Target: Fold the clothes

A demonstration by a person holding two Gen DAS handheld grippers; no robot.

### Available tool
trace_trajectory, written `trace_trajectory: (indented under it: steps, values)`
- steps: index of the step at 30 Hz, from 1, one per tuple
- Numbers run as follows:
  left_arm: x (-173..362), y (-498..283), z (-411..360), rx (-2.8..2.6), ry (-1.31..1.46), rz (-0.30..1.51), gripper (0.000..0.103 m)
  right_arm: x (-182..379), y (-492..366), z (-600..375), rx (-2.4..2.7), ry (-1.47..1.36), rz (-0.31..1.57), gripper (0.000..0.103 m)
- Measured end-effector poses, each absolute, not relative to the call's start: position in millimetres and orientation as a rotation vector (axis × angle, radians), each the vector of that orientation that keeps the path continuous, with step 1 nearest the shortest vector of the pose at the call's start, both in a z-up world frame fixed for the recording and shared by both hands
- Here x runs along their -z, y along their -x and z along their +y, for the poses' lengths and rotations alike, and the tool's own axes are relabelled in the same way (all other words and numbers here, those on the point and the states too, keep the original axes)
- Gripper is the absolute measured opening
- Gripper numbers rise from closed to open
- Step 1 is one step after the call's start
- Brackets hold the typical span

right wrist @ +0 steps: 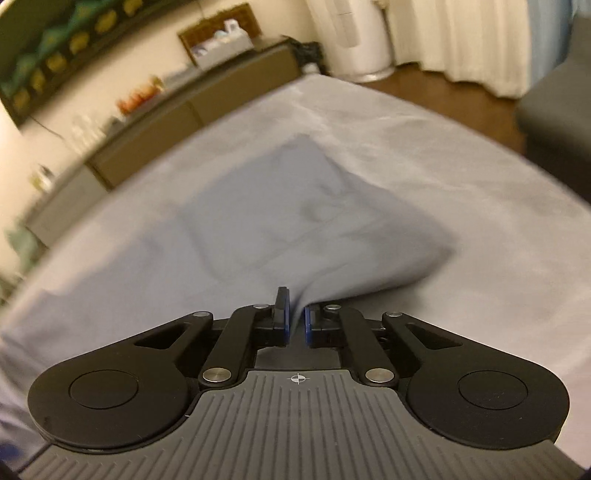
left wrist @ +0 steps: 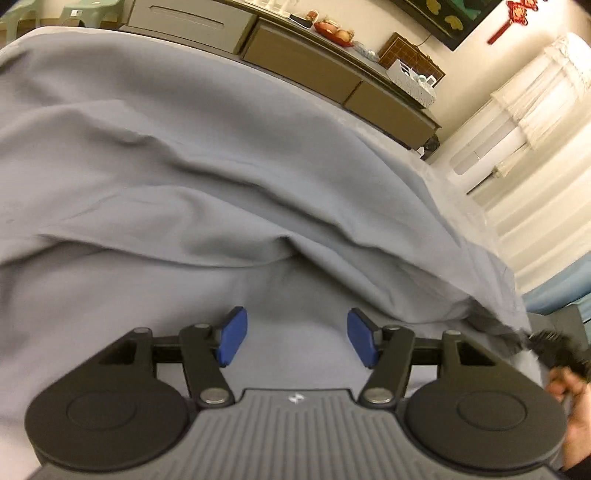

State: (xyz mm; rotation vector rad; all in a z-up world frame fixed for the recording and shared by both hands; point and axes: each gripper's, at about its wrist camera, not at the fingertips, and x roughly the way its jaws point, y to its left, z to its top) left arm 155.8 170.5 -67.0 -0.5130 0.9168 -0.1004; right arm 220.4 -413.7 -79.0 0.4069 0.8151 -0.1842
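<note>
Right gripper pinches the grey garment edge; left gripper hovers released, so grasp the far fold before lifting evenly.

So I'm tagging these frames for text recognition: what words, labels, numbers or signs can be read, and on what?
No readable words or numbers.
Left gripper: a small white emblem on its housing, no letters.
Right gripper: a white crosshair mark on its housing.
Red knot hanging on the wall: no legible characters.
Items on the sideboard: too small and blurred.
</note>
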Motion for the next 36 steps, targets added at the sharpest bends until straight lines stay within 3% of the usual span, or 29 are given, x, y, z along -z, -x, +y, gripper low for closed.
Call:
trace_trajectory:
  steps: [2,5,6,11,15,18,25,26,28,29,32,36]
  values:
    - [55,-142,192,0.08,0.514,0.872,0.062,82,-209,-426,0.211,-0.434,0.812,0.008]
    - [36,-127,245,-0.013,0.53,0.807,0.064,72,-188,-443,0.322,-0.453,0.757,0.043]
    - [33,-120,268,-0.064,0.556,0.785,0.067,62,-177,-447,0.398,-0.446,0.71,0.047]
    - [24,-115,368,-0.258,0.81,0.697,0.071,4,-149,-408,0.384,-0.316,0.514,0.048]
    - [38,-145,404,-0.208,1.004,0.692,0.073,-6,-164,-329,0.075,-0.149,0.541,0.075]
    - [52,-167,406,-0.175,1.05,0.73,0.074,1,-176,-287,-0.048,-0.075,0.572,0.08]
    - [85,-221,390,-0.162,1.04,0.848,0.074,46,-200,-293,-0.05,0.034,0.66,0.08]
    - [87,-227,388,-0.162,1.043,0.853,0.071,52,-203,-296,-0.051,0.035,0.666,0.081]
    - [89,-240,383,-0.161,1.051,0.858,0.031,73,-215,-306,-0.042,0.035,0.679,0.081]
    - [87,-242,380,-0.152,1.046,0.841,0.004,80,-216,-310,-0.036,0.029,0.692,0.081]
    - [65,-232,370,-0.127,1.005,0.747,0.0,95,-221,-315,-0.019,0.013,0.752,0.078]
    - [11,-158,360,-0.084,0.968,0.555,0.0,87,-216,-320,-0.007,0.029,0.7,0.079]
